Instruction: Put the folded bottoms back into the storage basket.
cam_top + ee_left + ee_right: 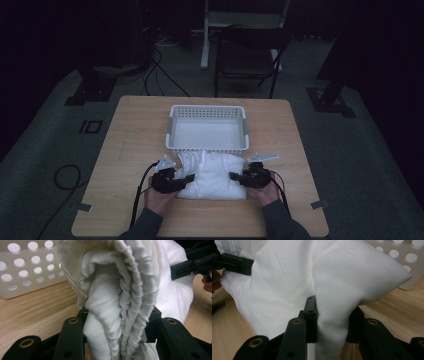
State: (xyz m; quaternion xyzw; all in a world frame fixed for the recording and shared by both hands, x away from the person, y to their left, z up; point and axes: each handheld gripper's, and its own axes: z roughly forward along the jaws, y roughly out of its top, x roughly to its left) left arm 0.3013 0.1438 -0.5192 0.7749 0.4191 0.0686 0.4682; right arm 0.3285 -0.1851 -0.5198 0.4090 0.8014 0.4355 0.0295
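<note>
A bundled white cloth [212,176] lies on the wooden table just in front of a white perforated basket [171,124]. My left gripper [187,179] is shut on the cloth's left edge; in the left gripper view the gathered folds of the cloth [120,305] are pinched between its black jaws. My right gripper [235,176] is shut on the right edge, where a thick fold of the cloth [332,312] sits clamped between the jaws. Each gripper view also catches the other gripper's jaw at the far side of the cloth.
The basket [22,267] stands close behind the cloth and holds nothing I can see. Bare table [130,145] lies to the left and right of the basket. A dark folding chair [247,57] and cables sit on the floor beyond the table.
</note>
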